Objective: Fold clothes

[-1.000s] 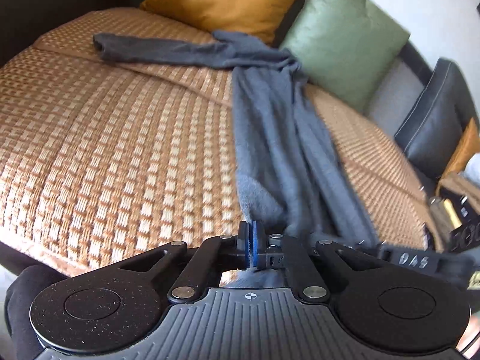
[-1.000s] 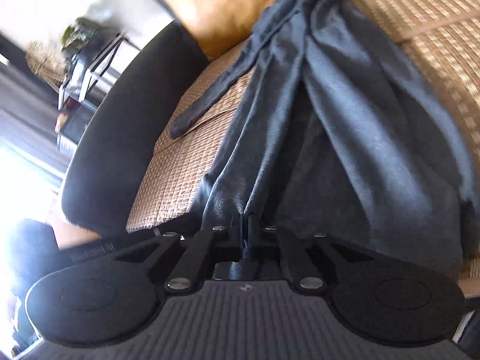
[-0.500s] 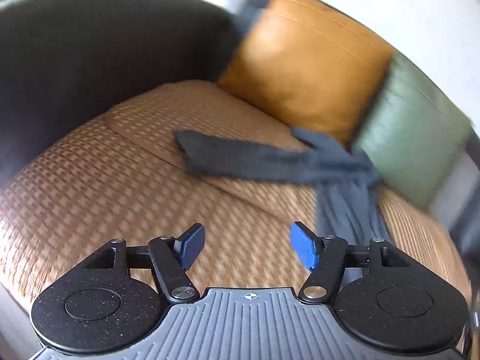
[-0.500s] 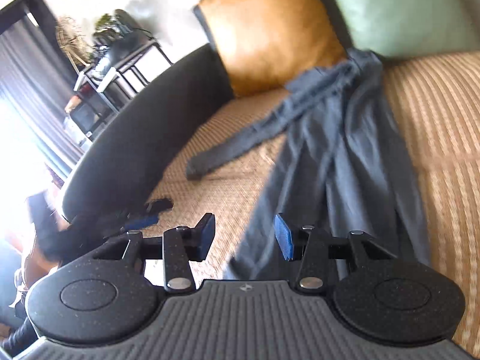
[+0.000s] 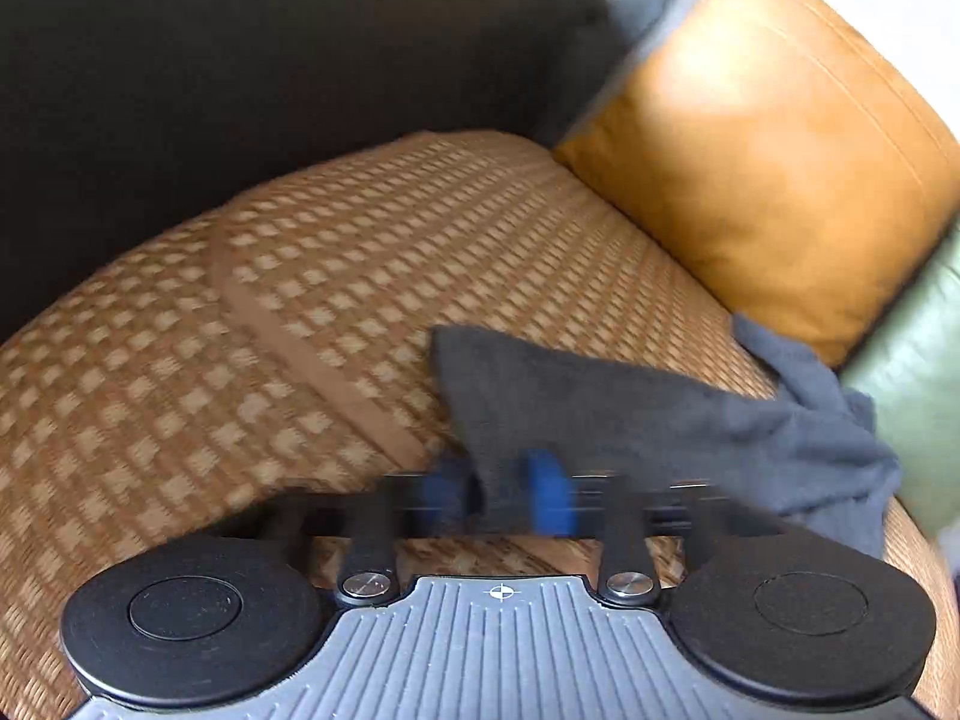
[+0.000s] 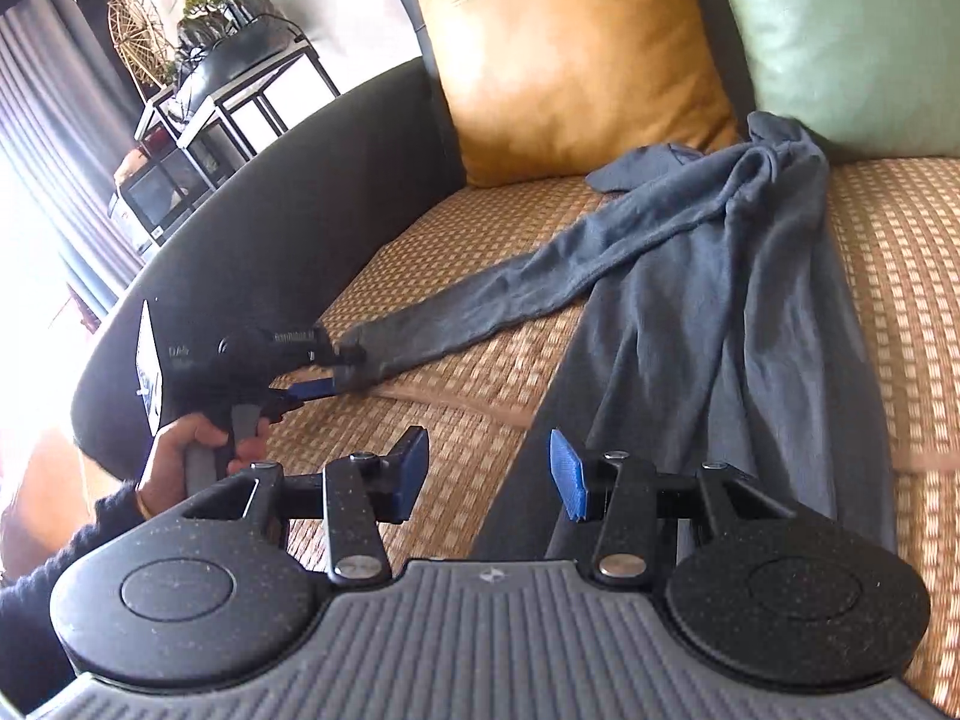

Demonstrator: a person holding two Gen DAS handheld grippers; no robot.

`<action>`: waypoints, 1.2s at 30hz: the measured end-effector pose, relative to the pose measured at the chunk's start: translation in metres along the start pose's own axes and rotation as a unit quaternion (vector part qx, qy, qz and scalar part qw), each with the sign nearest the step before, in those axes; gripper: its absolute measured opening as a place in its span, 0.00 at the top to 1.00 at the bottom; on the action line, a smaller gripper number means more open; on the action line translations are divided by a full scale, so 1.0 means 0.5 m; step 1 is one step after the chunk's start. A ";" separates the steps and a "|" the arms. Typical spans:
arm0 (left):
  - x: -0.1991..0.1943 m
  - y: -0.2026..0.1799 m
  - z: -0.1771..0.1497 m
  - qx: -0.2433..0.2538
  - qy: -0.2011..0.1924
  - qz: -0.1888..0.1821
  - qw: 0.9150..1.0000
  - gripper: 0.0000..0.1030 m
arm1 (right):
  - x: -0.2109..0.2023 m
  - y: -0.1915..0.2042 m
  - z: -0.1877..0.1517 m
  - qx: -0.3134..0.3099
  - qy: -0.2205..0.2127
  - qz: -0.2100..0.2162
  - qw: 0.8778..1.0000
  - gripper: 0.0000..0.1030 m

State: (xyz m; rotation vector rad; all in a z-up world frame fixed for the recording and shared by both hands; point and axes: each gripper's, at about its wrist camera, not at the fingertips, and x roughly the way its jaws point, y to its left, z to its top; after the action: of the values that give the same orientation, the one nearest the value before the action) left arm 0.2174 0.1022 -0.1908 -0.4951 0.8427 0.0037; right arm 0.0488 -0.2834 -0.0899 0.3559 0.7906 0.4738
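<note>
Between the left tool's [image 5: 501,489] closed pads sat the grey garment's [image 6: 708,276] sleeve cuff [image 5: 480,396]; right tool [image 6: 489,474] gaped, empty.

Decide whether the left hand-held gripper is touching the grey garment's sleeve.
Touching. The right wrist view shows the left hand-held gripper closed on the sleeve cuff.

garment: grey long-sleeved top [image 6: 708,312] | state: bunched lengthwise, one sleeve [image 6: 480,294] stretched sideways | place: woven sofa mat
</note>
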 end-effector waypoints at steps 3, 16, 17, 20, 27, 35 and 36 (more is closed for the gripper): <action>-0.025 -0.020 -0.013 0.030 -0.010 -0.022 0.999 0.99 | 0.003 0.001 0.017 0.001 -0.009 0.003 1.000 0.49; -0.194 -0.226 -0.269 0.311 -0.010 -0.202 0.929 0.99 | 0.064 0.014 0.066 0.024 0.042 0.035 0.998 0.42; -0.199 -0.235 -0.279 0.315 -0.007 -0.211 0.925 0.99 | 0.062 0.012 0.065 0.020 0.045 0.029 0.998 0.42; -0.209 -0.243 -0.296 0.306 -0.009 -0.223 0.925 0.99 | 0.045 -0.009 0.049 0.034 0.052 0.021 0.998 0.41; -0.212 -0.238 -0.298 0.326 -0.011 -0.222 0.919 0.99 | -0.002 -0.037 0.026 0.050 0.070 0.037 0.996 0.39; -0.208 -0.264 -0.335 0.341 0.011 -0.249 0.907 0.98 | 0.078 0.025 0.090 -0.045 0.145 -0.004 0.988 0.38; -0.210 -0.269 -0.344 0.346 0.013 -0.254 0.903 0.98 | 0.087 0.031 0.087 -0.053 0.155 -0.005 0.986 0.38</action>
State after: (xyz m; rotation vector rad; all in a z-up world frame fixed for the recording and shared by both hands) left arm 0.0502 -0.0698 -0.1557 -0.0256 0.6614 -0.7638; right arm 0.1035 -0.2532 -0.0799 0.1796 1.0640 0.5672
